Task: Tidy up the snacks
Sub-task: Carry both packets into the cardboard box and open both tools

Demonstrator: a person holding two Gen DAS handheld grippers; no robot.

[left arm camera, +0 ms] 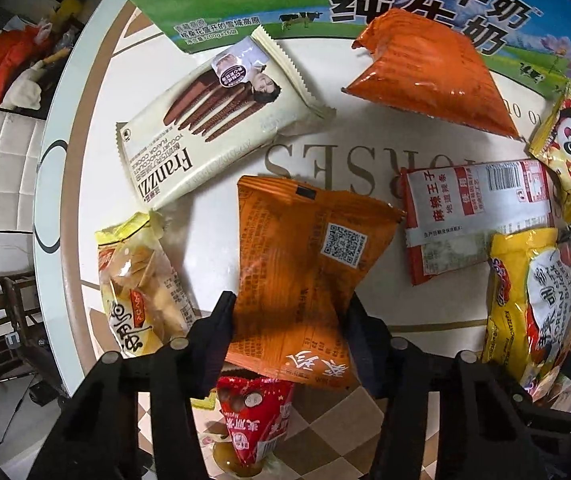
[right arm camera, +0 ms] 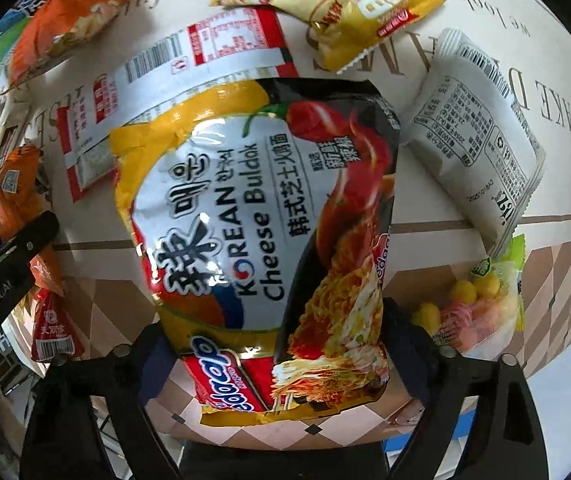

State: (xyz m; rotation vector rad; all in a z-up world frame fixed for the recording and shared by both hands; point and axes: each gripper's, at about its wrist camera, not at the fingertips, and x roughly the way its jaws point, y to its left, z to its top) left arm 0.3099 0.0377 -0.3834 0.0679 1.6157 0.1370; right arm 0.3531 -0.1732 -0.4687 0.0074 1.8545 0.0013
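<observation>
round white tabletop (left arm camera: pixel 85 128) was strewn with snack packs. at lower centre, the left gripper (left arm camera: pixel 289 312) was pinched on a crinkled orange foil packet (left arm camera: pixel 305 256); a straight lift was advisable. the right gripper (right arm camera: pixel 273 344) was clamped around a yellow-black noodle bag (right arm camera: pixel 253 216), frame centre.

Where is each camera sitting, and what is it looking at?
Left wrist: on the left gripper, looking down at the table; its fingers pinch the orange QR-code packet.
Right wrist: on the right gripper, looking down; its fingers flank the Korean Cheese Buldak noodle pack.
Shared: the noodle pack, the orange packet, and the red-and-white barcode packet.
</observation>
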